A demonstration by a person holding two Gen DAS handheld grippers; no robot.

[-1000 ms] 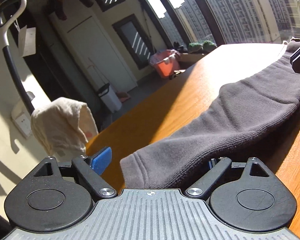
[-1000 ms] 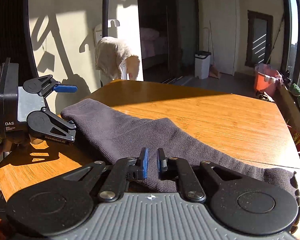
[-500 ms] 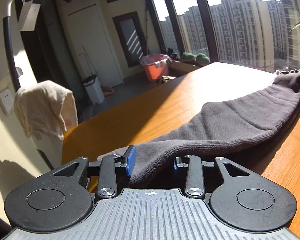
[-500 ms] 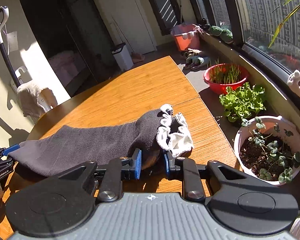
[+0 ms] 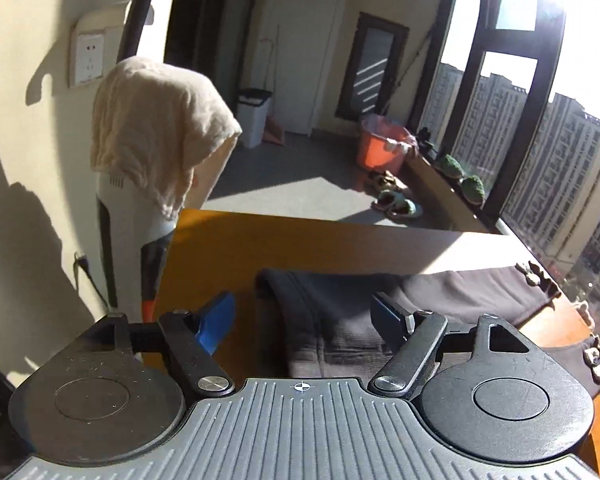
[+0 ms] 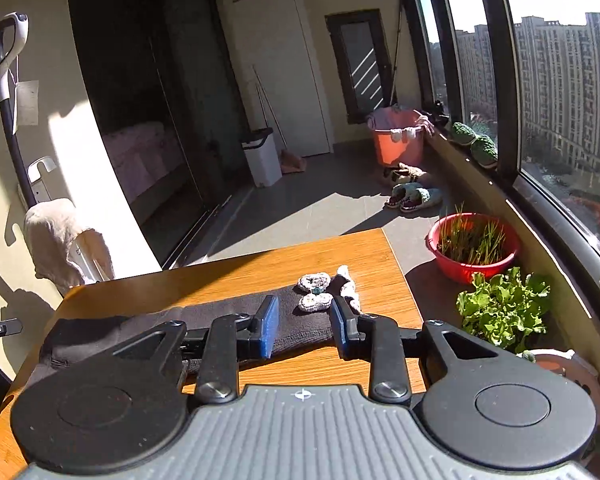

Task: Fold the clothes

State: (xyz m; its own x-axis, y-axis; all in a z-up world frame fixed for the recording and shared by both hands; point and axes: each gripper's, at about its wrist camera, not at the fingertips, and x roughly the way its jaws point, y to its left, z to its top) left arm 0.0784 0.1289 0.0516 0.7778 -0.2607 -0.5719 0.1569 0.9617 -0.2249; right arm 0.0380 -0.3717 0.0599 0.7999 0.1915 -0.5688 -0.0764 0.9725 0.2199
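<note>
Left gripper (image 5: 302,316) spread wide, empty; dark garment (image 5: 340,320) lies folded on tabletop (image 5: 220,256) between its fingers, near edge hidden under the body. Right gripper (image 6: 305,326) also spread, empty, over garment's trimmed end (image 6: 316,292); trim detail unclear.

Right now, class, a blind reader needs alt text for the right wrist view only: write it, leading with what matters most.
The right gripper hangs open over a dark grey garment lying flat on a wooden table, its knitted-trim end just beyond the fingertips. Past the table edge are potted greens, a red basin of sprouts and a sunlit window.
</note>
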